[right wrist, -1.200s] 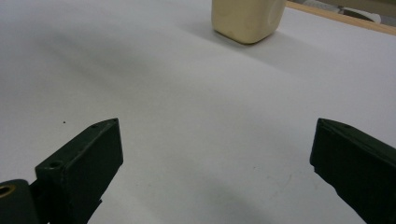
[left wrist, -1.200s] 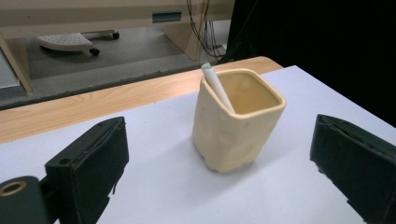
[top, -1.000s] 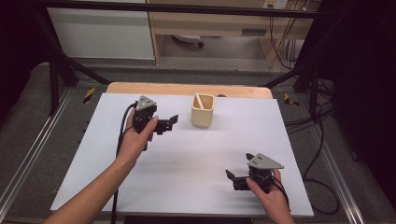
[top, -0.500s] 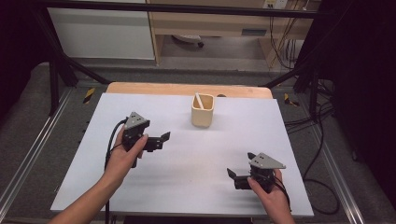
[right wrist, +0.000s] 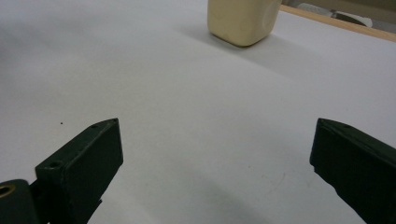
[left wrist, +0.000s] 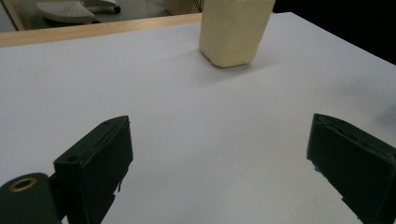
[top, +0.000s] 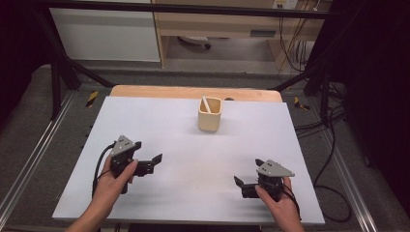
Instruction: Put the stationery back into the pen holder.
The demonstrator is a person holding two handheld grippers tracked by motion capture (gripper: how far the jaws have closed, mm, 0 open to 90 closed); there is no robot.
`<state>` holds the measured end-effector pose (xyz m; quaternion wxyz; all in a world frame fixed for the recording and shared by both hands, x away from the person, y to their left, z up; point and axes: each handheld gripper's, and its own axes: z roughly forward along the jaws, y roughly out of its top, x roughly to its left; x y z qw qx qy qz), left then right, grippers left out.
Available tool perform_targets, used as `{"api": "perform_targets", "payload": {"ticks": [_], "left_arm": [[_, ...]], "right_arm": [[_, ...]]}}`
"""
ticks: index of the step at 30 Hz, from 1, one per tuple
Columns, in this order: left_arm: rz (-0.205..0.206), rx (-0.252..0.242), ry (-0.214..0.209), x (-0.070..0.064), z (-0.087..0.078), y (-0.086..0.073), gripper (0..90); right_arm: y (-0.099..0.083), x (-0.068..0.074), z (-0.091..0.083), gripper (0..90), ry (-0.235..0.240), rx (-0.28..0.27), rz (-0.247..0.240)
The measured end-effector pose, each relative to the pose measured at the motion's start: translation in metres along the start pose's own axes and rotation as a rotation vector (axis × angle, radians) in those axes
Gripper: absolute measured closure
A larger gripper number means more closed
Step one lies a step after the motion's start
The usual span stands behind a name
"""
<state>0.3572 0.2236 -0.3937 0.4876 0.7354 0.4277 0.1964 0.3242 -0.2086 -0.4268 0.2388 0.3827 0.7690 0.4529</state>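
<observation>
Two empty grippers, one cup waiting at the far middle of my worktop.

I hold my left gripper low over the near-left of the white worktop and my right gripper at the near-right, both with jaws spread wide and nothing between them, each aimed toward the far centre. That leaves either hand free to reach, I judge. The pale cream, square-sided cup stands upright there, well apart from both grippers, and a pale flat stick leans inside it against the far-left corner.
</observation>
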Motion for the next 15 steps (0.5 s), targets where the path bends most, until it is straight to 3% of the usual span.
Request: {"api": "perform_targets", "payload": {"ticks": [9,15], "left_arm": [[-0.02,-0.022,0.009,-0.005,-0.023,-0.044,9.3],[-0.027,-0.058,0.056,-0.003,-0.03,-0.051,9.3]], "right_arm": [[-0.006,-0.014,0.003,2.9,-0.037,0.025,0.041],[-0.016,-0.019,0.018,3.3,-0.087,0.125,0.061]]}}
